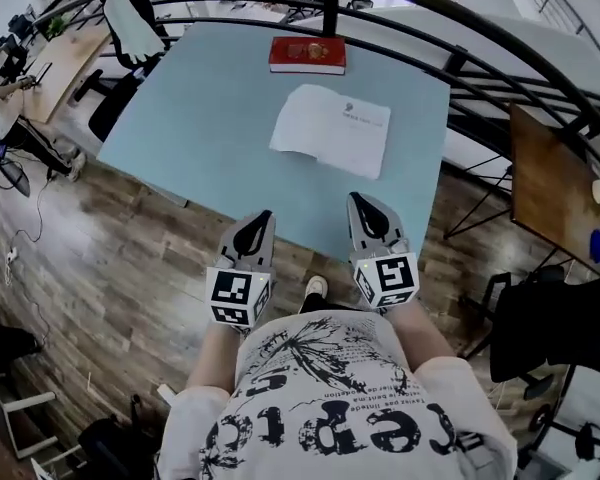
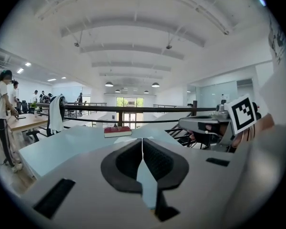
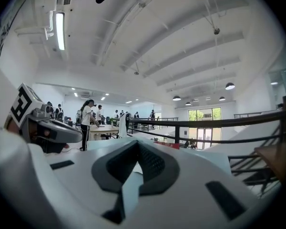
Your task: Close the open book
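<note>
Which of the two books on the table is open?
The white book in front, pages spread flat; the red book behind it is shut.

Open-plan hall, evenly and brightly lit.

Floor (image 1: 100, 268): brown wood planks, with cables (image 1: 30, 228) trailing across it at the left.

A pale blue table (image 1: 200, 128) stands against a curved black railing (image 1: 480, 43). To its left are a long wooden desk (image 1: 65, 63) and a chair with a white garment (image 1: 130, 13) hung over its back. Past the railing on the right is a brown wooden table (image 1: 545, 183). Nearer stands a black office chair (image 1: 555, 328).

Ceiling (image 2: 133, 42): white with arched beams and round hanging lamps (image 2: 109, 84). One strip light (image 3: 60, 30) is lit.

Far end: a bright window (image 2: 128, 101) lets in daylight. Several people (image 3: 88, 116) stand at the desk in the distance.
</note>
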{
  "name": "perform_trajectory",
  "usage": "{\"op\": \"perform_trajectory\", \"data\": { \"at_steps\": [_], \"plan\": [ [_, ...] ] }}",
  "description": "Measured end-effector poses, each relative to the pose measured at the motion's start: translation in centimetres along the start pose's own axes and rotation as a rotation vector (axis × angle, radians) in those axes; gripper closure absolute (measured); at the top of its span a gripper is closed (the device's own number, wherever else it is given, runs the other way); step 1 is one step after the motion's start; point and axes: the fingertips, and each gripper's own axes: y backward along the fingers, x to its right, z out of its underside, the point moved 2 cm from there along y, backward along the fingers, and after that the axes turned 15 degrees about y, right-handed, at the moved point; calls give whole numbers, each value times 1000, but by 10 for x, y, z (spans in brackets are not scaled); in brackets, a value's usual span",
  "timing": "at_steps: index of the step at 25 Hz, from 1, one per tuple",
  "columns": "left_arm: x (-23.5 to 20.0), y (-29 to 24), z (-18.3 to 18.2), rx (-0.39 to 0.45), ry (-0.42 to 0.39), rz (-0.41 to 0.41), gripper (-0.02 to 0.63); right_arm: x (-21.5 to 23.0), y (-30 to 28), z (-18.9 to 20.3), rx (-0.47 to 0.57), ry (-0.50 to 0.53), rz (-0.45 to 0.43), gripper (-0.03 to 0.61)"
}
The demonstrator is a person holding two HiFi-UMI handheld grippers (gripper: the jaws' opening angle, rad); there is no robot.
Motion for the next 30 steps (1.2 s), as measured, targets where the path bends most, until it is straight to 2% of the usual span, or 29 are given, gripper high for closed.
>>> {"op": "perform_trajectory", "data": {
  "at_steps": [6,20,22,28,29,30],
  "plan": [
    [-10,-66,-10,-28,24,52,592,39,-33,18,-44,-6,44,568],
    [-39,-197,17,-133,153,209,592,95,-81,87,-195,-98,218,568],
    [-49,-214,30,-153,234,222,592,97,-90,96,-220,-111,231,568],
    [-81,-259,85,-232,657,238,589,97,-120,115,-272,-102,223,568],
    [-87,-266,93,-246,716,236,567,97,-127,118,-277,-104,223,568],
    [-92,-272,100,-258,778,237,518,96,-132,121,-281,-107,224,568]
  ]
}}
